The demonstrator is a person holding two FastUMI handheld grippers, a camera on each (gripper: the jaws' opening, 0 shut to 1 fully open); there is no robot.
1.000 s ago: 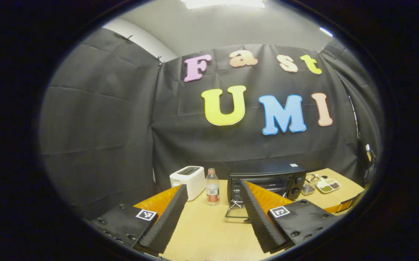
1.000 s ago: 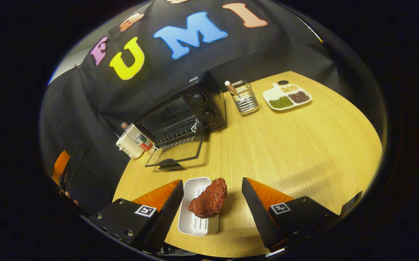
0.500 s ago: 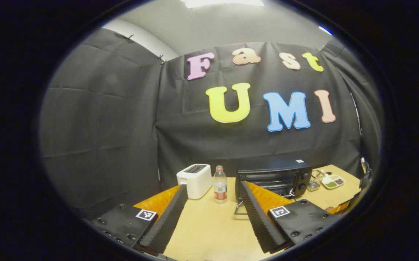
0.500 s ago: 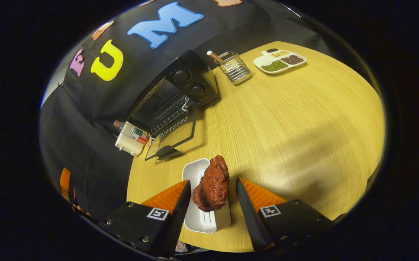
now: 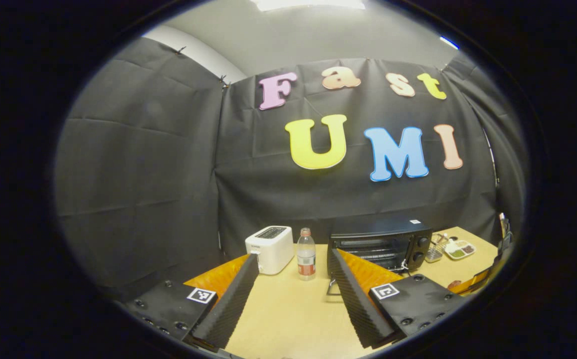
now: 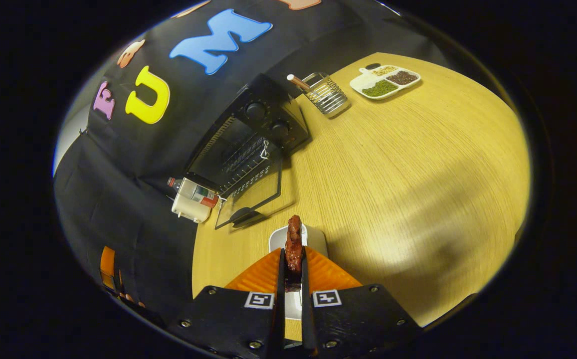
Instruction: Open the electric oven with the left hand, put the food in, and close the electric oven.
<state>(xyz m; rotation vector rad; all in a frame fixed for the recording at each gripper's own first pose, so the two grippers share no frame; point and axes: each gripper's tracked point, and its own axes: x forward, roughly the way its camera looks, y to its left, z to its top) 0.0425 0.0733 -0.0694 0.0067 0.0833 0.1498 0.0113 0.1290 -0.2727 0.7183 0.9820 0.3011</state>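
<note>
Right gripper view: the right gripper (image 6: 293, 264) is pinching the meat (image 6: 294, 245) over its white tray (image 6: 313, 239), the open oven (image 6: 248, 149) waiting ahead-left; the left gripper (image 5: 293, 294) is idling wide open.

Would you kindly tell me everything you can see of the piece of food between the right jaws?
The reddish-brown, glossy, lumpy piece of meat looks like a cooked cutlet or a model of one. It stands on edge, squeezed thin between the right gripper's closed jaws, its upper part sticking out past them. It sits over the small white rectangular tray on the wooden table; whether it touches the tray I cannot tell.
</note>
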